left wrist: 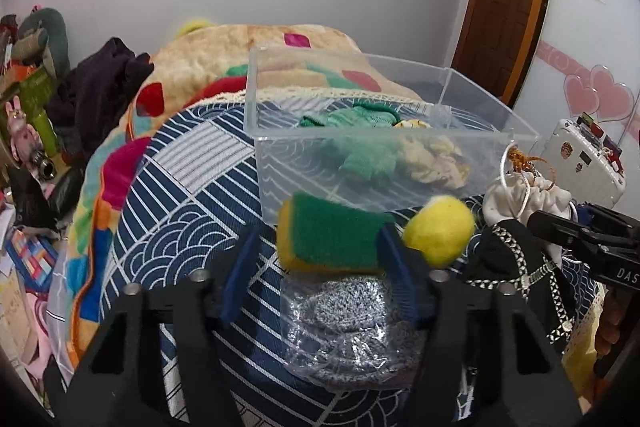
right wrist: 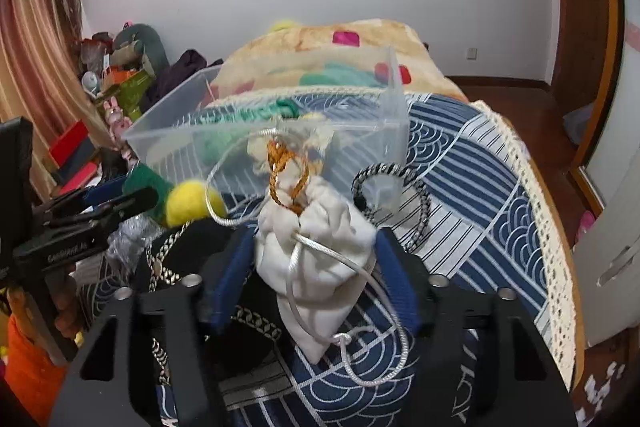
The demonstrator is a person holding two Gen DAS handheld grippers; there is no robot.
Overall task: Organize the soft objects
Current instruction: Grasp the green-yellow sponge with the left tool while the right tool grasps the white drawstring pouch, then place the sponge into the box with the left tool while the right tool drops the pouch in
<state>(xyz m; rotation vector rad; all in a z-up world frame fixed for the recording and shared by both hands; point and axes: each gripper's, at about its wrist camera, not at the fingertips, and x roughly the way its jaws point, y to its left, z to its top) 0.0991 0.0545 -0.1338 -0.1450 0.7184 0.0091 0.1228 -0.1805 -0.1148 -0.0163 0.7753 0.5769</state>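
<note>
- Left wrist view: left gripper (left wrist: 316, 267), jaws spread wide, the sponge (left wrist: 332, 239) only touching one side, so seemingly released above a bagged scourer (left wrist: 344, 319) on the bed (left wrist: 192, 163).
- Right gripper (right wrist: 316, 263), jaws clenched on a white pouch (right wrist: 320, 251), lifted, probably for boxing.
- Beyond, a yellow ball (left wrist: 440, 229), then the clear box (left wrist: 380, 131) already holding soft items.

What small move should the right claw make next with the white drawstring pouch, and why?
Probably lift the white drawstring pouch forward over the near wall of the clear bin. The right claw appears shut on it, the bin stands just ahead with soft items already inside, and the pouch's cords hang loose, so it likely needs height to clear the rim.
</note>
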